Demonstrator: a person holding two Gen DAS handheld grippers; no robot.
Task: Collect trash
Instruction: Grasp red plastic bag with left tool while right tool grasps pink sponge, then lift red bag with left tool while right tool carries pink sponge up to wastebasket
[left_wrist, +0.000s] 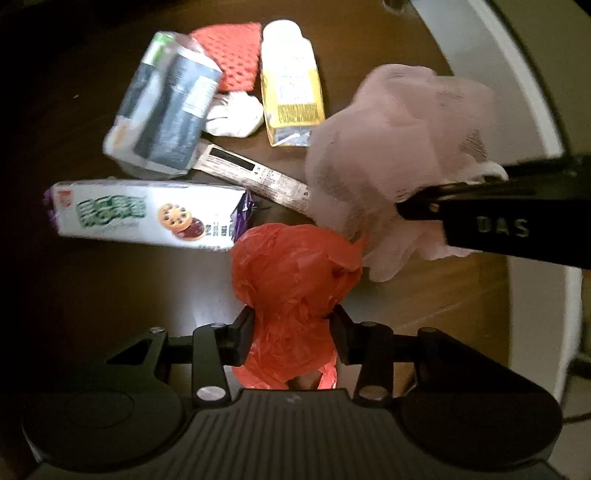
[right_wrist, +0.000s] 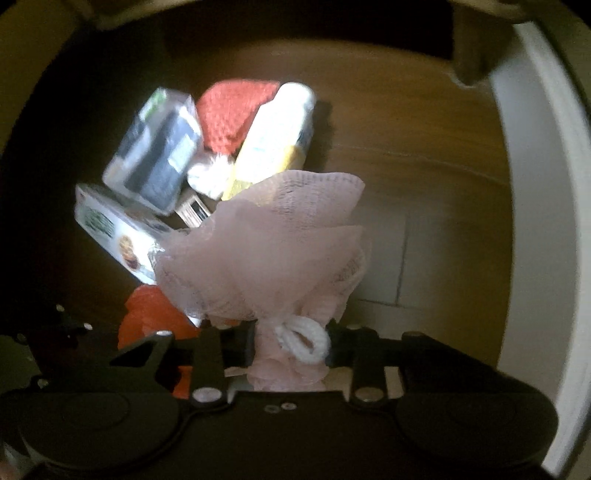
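My left gripper (left_wrist: 293, 326) points down and is shut on a crumpled red plastic bag (left_wrist: 295, 277), which bulges out ahead of the pads. My right gripper (right_wrist: 291, 345) is shut on the gathered neck of a pale pink mesh puff (right_wrist: 266, 251) with a white cord loop (right_wrist: 303, 339). In the left wrist view the puff (left_wrist: 388, 140) hangs to the right of the red bag, with one black right finger (left_wrist: 480, 221) across it. In the right wrist view the red bag (right_wrist: 147, 314) shows at lower left.
Litter lies on the dark table (left_wrist: 74, 295): a cookie box (left_wrist: 147, 214), a dark packet (left_wrist: 170, 110), a long wrapper (left_wrist: 255, 173), a white tissue wad (left_wrist: 236, 114), a yellow-white bottle (left_wrist: 288, 85) and a red foam net (left_wrist: 232, 55). A white curved edge (left_wrist: 517, 74) runs along the right.
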